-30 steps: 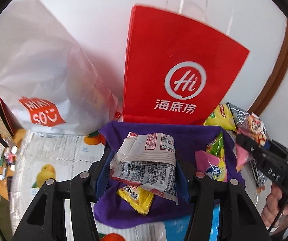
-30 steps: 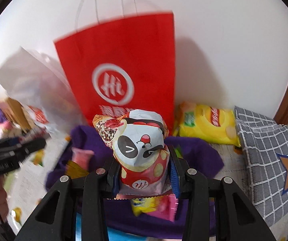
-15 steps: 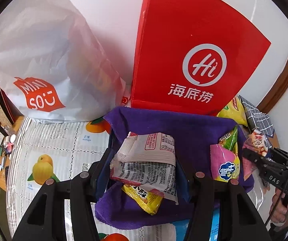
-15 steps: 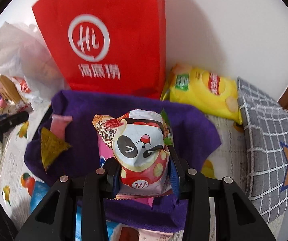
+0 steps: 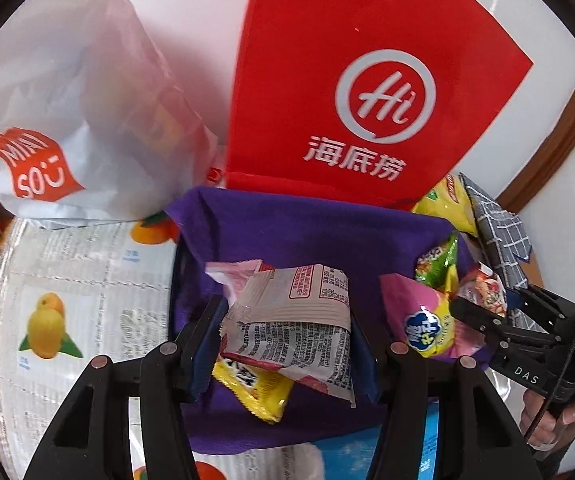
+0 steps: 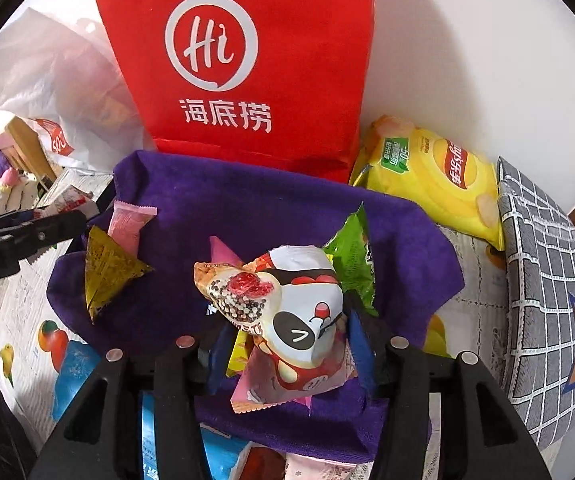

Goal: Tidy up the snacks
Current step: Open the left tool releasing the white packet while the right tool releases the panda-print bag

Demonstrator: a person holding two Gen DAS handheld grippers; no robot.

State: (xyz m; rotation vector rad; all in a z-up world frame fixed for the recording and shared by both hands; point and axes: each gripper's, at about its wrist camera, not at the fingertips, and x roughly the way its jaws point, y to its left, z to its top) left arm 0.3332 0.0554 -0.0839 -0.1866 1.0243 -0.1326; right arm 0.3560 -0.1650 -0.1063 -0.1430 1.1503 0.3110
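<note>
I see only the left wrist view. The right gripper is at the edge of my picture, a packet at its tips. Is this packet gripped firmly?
Observer: No. The right gripper has just been opening its jaws; the panda packet sits tilted between them, pads clear of it, above the purple cloth.
Operator: And the yellow thing beside the red bag?
Observer: A chips bag, off the cloth, between red bag and grey checked cushion.

A red paper bag (image 6: 243, 64) stood at twelve o'clock against the white wall (image 6: 467, 40). A white plastic bag (image 5: 67, 100) slumped at ten o'clock, and a grey checked cushion (image 6: 547, 280) lay at three.
</note>
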